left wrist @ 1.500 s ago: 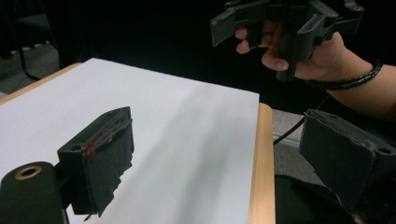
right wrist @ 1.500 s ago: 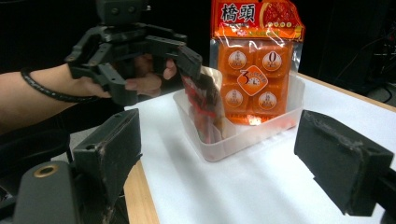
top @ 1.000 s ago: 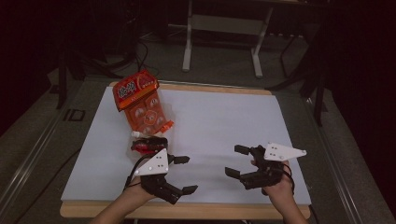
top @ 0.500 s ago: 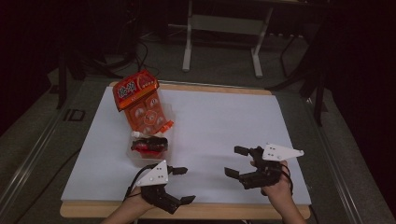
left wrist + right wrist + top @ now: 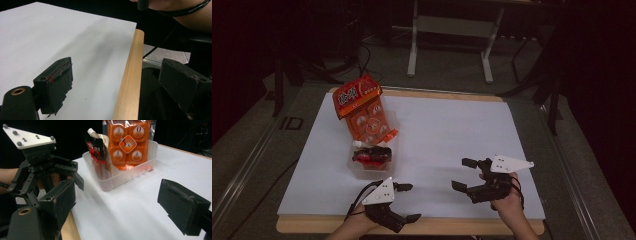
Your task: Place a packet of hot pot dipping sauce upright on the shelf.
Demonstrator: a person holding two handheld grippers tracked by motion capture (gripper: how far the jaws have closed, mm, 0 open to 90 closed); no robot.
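Both my claws, left gripper and right gripper, sit jaws apart and empty by the table's near edge, leaving the snack-filled clear tub alone toward the left edge.

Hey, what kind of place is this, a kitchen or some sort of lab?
Likely a lab or recording studio, not a kitchen: a white-topped table in a dark room, cables on the floor, and a hand-held left gripper and right gripper.
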